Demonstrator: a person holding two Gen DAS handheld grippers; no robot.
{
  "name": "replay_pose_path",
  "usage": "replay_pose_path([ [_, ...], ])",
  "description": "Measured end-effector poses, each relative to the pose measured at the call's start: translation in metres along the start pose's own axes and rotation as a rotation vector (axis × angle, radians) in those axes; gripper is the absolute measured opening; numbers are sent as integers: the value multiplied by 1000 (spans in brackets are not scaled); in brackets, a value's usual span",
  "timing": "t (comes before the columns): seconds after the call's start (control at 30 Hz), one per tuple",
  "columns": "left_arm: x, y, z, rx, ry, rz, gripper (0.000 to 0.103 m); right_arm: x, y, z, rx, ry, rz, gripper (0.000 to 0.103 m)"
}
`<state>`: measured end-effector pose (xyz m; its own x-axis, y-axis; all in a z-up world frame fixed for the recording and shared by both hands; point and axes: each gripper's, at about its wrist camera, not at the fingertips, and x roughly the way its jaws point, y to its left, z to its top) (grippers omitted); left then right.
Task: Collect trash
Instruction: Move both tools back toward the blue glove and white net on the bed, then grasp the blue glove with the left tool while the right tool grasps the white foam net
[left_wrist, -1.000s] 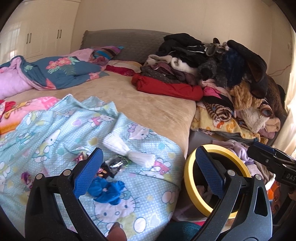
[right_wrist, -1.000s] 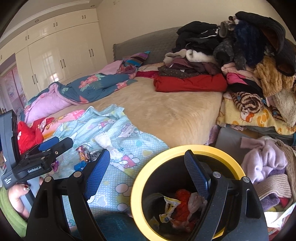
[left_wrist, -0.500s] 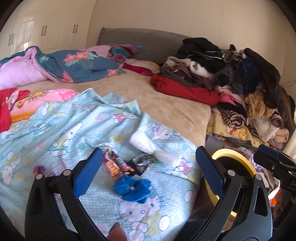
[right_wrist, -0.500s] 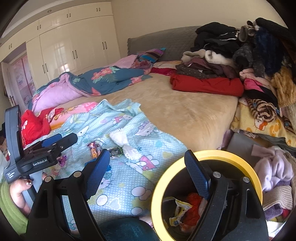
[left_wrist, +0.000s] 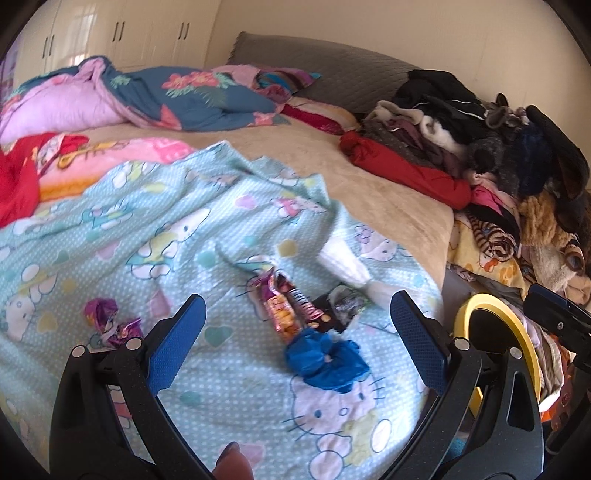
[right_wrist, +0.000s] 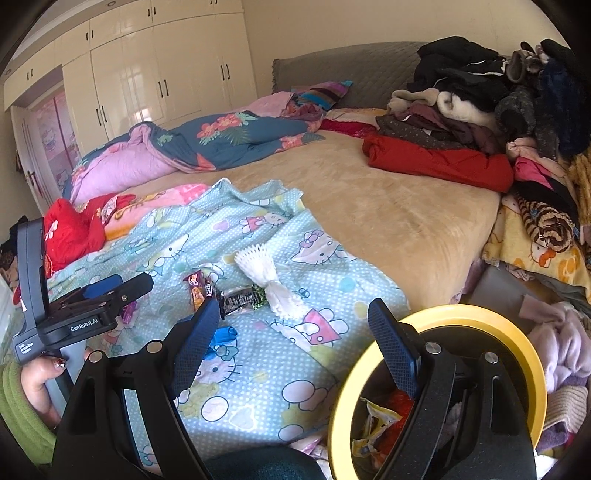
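Left gripper (left_wrist: 297, 336) jaws spread wide, nothing between them, hovering over the Hello Kitty blanket (left_wrist: 147, 236); right gripper (right_wrist: 295, 339) also wide open and empty, over the bed's near edge with one finger above the bin mouth. Open room: bare tan bedsheet (right_wrist: 388, 206) at 12 o'clock; clothes pile (right_wrist: 480, 110) blocks 2 o'clock, floral quilt (right_wrist: 221, 140) at 10. Trash cluster sits on the blanket, left wrist view: crumpled blue wrapper (left_wrist: 327, 360) dead centre between the fingers, glossy snack wrappers (left_wrist: 286, 306) just beyond at 12, black foil packet (left_wrist: 341, 304) touching them, white pleated paper (left_wrist: 351, 271) at 1, purple foil wrapper (left_wrist: 109, 323) at 9. Yellow-rimmed round bin (right_wrist: 461, 314) beside the bed at 4 o'clock, holding crumpled yellow and red wrappers (right_wrist: 376, 421).
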<state>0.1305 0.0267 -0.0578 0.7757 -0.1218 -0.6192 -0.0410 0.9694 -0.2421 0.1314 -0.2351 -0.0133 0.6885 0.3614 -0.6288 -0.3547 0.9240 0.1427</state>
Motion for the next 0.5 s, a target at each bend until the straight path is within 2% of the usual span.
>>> replay_pose_path([
  [0.23, 16, 14, -9, -34, 58, -13, 91, 30, 0, 0, 2, 45, -1, 80],
  [0.5, 37, 10, -21, -41, 138, -70, 77, 67, -6, 0, 15, 107, 3, 80],
])
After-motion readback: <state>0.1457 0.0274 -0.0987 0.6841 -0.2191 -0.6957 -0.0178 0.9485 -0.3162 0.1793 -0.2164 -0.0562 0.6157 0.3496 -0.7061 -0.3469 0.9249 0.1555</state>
